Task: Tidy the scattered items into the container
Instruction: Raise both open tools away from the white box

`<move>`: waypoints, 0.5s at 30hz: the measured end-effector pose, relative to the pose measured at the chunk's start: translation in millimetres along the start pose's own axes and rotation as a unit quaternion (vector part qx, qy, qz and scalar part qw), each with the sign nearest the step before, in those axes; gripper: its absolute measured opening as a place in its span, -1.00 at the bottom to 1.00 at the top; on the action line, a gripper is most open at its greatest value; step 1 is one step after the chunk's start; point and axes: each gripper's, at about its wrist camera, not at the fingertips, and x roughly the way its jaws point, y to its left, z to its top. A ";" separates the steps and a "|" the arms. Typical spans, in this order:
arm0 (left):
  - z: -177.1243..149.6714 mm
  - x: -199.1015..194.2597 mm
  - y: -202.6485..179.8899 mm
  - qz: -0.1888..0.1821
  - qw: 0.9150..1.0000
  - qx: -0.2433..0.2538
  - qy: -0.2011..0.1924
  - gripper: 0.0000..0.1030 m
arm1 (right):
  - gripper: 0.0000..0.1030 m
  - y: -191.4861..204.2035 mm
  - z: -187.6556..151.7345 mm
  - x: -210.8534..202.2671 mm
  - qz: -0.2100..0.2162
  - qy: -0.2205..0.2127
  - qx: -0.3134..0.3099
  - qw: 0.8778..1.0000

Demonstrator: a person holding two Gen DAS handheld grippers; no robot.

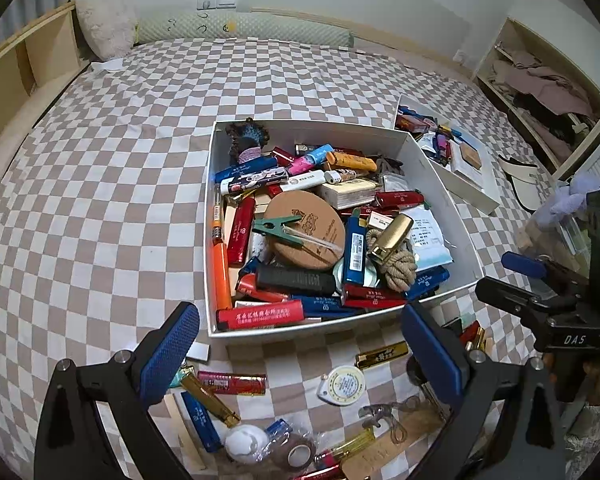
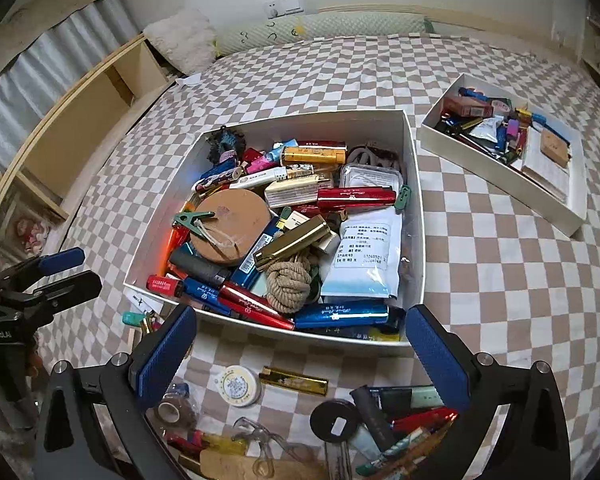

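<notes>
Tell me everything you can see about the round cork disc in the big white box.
The round cork disc is flat, light brown and looks like cork, with a darker print on its top face. It lies slightly tilted on the pile of lighters near the middle of the big white box. A green clothes peg lies on its left edge, and a clear thin stick crosses its face. A black lighter lies at its near edge. Neither gripper touches it.

A fluffy white pillow (image 1: 106, 20) and long green bolster (image 1: 244, 28) lie at the checkered bedsheet's (image 1: 100, 160) far edge.
</notes>
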 end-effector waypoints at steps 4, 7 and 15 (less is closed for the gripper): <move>-4.7 -6.9 0.3 -0.001 1.000 -0.005 -0.001 0.97 | 1.00 5.7 -5.5 -6.4 -0.003 -0.001 -0.009 1.000; -7.1 -12.3 -0.3 0.000 1.000 -0.009 -0.002 0.97 | 1.00 10.8 -9.1 -13.3 -0.007 -0.006 -0.016 1.000; -16.2 -25.7 0.4 0.001 1.000 -0.010 -0.005 0.97 | 1.00 13.9 -22.0 -23.5 0.013 0.008 0.025 1.000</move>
